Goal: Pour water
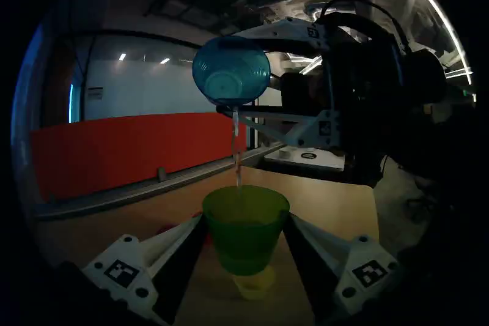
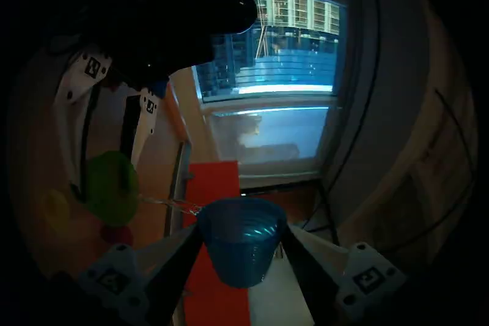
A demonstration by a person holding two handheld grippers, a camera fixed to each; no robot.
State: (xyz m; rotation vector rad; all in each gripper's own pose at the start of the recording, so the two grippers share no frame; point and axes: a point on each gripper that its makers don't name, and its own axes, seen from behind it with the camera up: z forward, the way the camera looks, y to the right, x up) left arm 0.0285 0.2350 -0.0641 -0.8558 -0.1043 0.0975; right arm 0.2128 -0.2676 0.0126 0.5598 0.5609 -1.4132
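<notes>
In the left gripper view my left gripper (image 1: 246, 241) is shut on a green cup (image 1: 245, 228), held upright above the wooden table (image 1: 330, 203). Above it a blue cup (image 1: 231, 71) is tipped on its side, mouth toward me, in the right gripper (image 1: 269, 72). A thin stream of water (image 1: 236, 155) falls from its rim into the green cup. In the right gripper view my right gripper (image 2: 241, 246) is shut on the blue cup (image 2: 241, 246), and the water stream (image 2: 168, 202) runs toward the green cup (image 2: 111, 186) held by the left gripper (image 2: 107, 161).
A small yellow cup (image 1: 255, 283) stands on the table under the green one, with something red (image 1: 165, 228) to its left. A red partition (image 1: 134, 148) runs behind the table. A large window (image 2: 275, 81) and a red panel (image 2: 211, 234) lie beyond the blue cup.
</notes>
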